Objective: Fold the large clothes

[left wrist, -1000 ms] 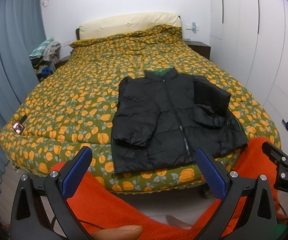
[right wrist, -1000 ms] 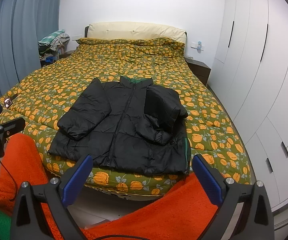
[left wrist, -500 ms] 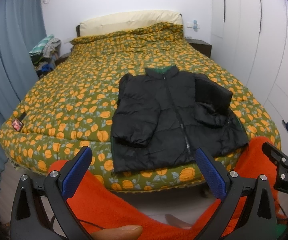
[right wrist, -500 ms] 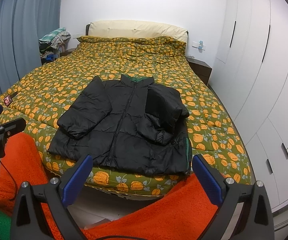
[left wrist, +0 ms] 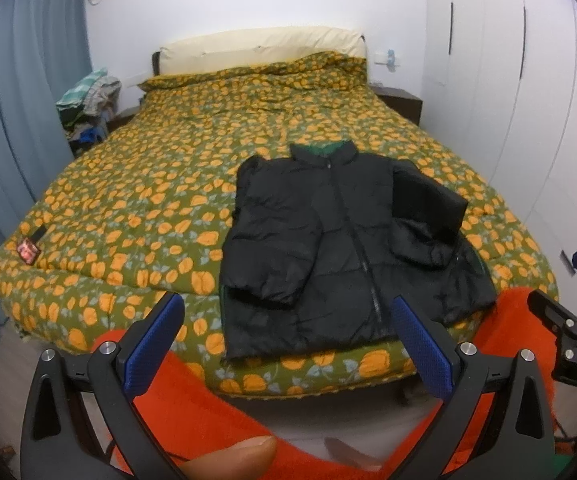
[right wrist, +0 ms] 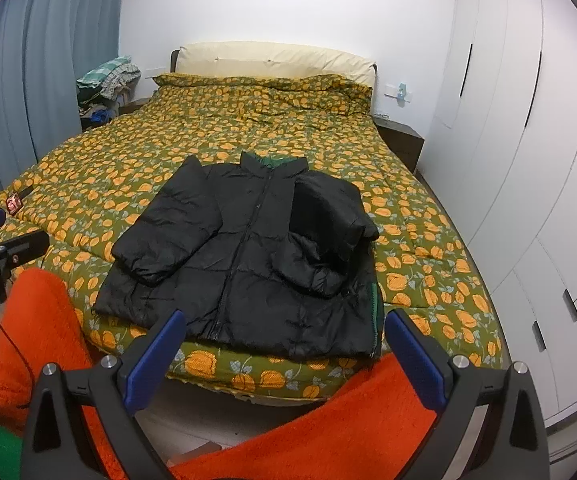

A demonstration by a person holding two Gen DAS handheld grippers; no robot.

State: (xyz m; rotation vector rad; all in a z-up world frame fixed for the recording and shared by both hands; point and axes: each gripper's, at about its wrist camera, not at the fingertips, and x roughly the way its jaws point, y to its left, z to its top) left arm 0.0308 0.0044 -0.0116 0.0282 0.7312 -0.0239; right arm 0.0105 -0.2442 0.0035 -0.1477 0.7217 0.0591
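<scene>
Left wrist view: the left gripper (left wrist: 284,344) stands wide apart, empty; the black puffer jacket (left wrist: 340,248) lies zipped at the bed's (left wrist: 136,216) foot edge. Right wrist view: the right gripper (right wrist: 284,354) likewise gapes; the slick, puffy padding could spring folds open, or the jacket could slide off.

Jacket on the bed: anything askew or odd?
The jacket is unevenly folded: its right-side sleeve is doubled into a bulky, bunched heap on the chest, while the other sleeve lies flat. Both grippers, left and right, are open, off it.
</scene>
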